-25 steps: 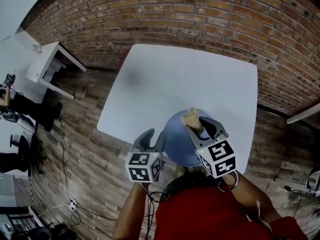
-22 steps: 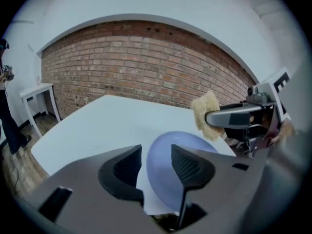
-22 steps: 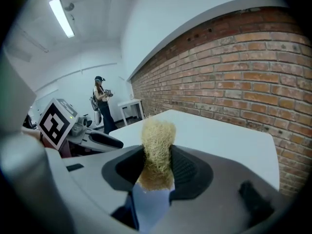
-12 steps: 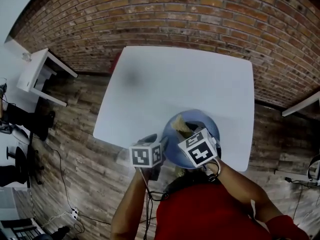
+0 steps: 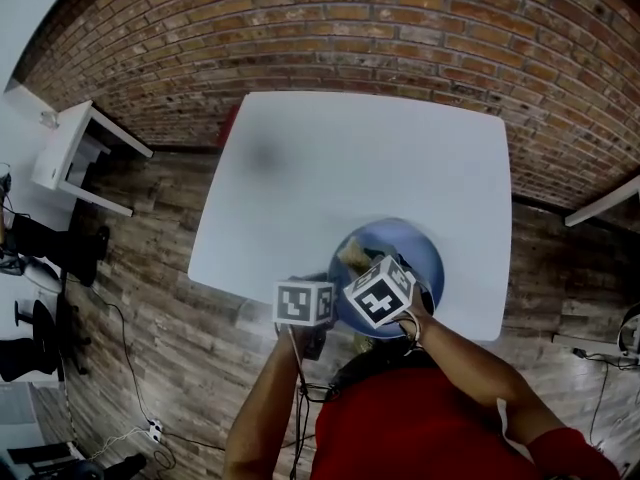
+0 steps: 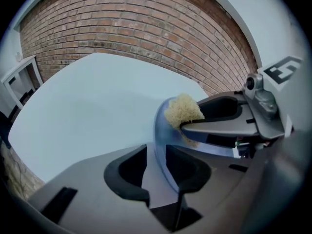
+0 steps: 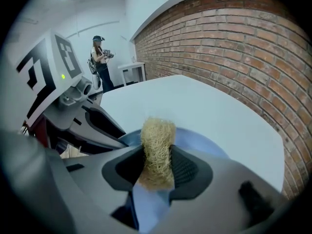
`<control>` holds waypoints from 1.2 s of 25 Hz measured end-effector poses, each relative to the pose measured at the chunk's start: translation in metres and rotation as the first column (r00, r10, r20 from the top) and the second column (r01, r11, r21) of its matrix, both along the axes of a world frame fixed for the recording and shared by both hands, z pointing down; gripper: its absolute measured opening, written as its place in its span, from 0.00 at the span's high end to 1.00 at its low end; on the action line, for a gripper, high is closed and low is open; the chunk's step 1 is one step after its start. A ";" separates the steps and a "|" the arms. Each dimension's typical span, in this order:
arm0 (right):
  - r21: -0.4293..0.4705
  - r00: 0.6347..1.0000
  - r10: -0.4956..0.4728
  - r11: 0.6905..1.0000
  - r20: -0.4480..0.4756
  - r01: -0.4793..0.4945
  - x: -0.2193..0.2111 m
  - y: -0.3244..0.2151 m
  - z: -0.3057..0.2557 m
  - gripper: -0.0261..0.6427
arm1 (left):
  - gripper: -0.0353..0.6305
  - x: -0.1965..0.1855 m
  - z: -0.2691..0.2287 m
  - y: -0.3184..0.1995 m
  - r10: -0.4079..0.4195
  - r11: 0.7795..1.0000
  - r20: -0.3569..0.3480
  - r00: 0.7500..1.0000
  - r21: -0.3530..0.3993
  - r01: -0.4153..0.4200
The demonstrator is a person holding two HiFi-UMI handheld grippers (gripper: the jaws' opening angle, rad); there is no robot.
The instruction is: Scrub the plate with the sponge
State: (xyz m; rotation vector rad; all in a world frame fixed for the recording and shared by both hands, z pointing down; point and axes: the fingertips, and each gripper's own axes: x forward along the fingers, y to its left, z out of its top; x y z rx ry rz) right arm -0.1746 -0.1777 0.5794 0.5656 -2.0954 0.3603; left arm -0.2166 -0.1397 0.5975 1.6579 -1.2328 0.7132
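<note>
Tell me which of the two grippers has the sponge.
The right gripper: the tan sponge is clamped between its jaws. The left gripper, whose jaws have just been closing, holds the blue plate by its rim.

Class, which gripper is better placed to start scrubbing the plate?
Right: the right gripper clamps the sponge over the plate. The left gripper, its jaws just closing, steadies the plate's rim between them.

Overhead; two close views sharing plate (image 5: 408, 247)
</note>
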 end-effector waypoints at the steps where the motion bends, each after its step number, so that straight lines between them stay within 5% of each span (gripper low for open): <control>1: 0.002 1.000 -0.002 1.000 -0.005 0.002 -0.001 0.000 0.002 0.72 | 0.77 0.000 0.002 0.000 0.001 1.000 0.008 1.000 -0.004 -0.001; 5: 0.019 1.000 -0.010 1.000 -0.024 0.011 -0.001 -0.005 0.006 0.72 | 0.87 0.000 0.003 -0.002 -0.017 1.000 0.034 0.999 0.002 0.017; 20: 0.028 0.980 0.170 0.985 -0.103 -0.168 0.101 -0.044 0.008 0.72 | 0.88 -0.002 0.002 -0.004 -0.085 0.996 0.043 0.995 0.020 0.084; 30: -0.075 0.998 -0.009 0.997 0.059 0.013 0.002 0.024 -0.004 0.72 | 0.89 -0.002 0.001 -0.003 -0.133 0.991 0.020 0.991 0.017 0.132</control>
